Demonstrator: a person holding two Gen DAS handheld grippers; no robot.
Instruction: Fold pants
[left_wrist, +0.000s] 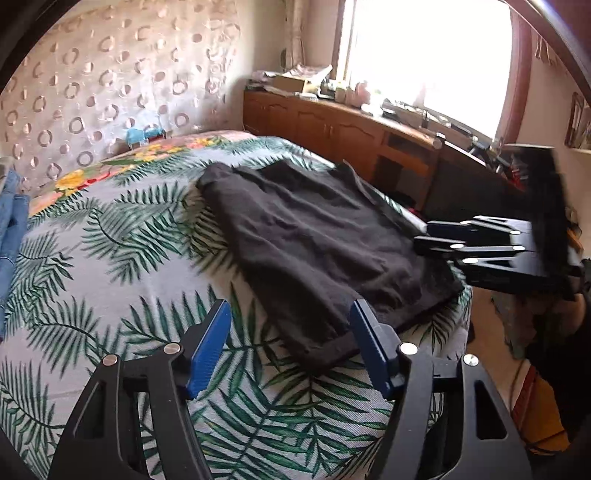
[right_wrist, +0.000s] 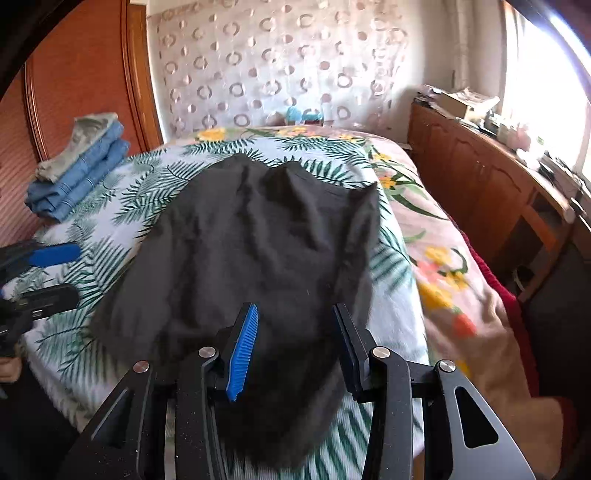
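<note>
Black pants (left_wrist: 314, 240) lie folded into a broad flat bundle on a bed with a palm-leaf sheet (left_wrist: 110, 266). In the left wrist view my left gripper (left_wrist: 290, 310) stands open over the bundle's near corner, and its blue pads do not press the cloth. My right gripper (left_wrist: 424, 234) reaches in from the right at the bundle's edge. In the right wrist view the pants (right_wrist: 240, 240) stretch away from me, and my right gripper (right_wrist: 295, 310) is open above their near end, dark cloth showing between its fingers. The left gripper (right_wrist: 70, 273) shows at the left, jaws apart.
A stack of folded blue clothes (right_wrist: 77, 173) sits at the bed's far left by a wooden headboard (right_wrist: 74, 74). A floral blanket (right_wrist: 443, 266) covers the bed's right side. A long wooden cabinet (left_wrist: 332, 125) with clutter runs under the bright window.
</note>
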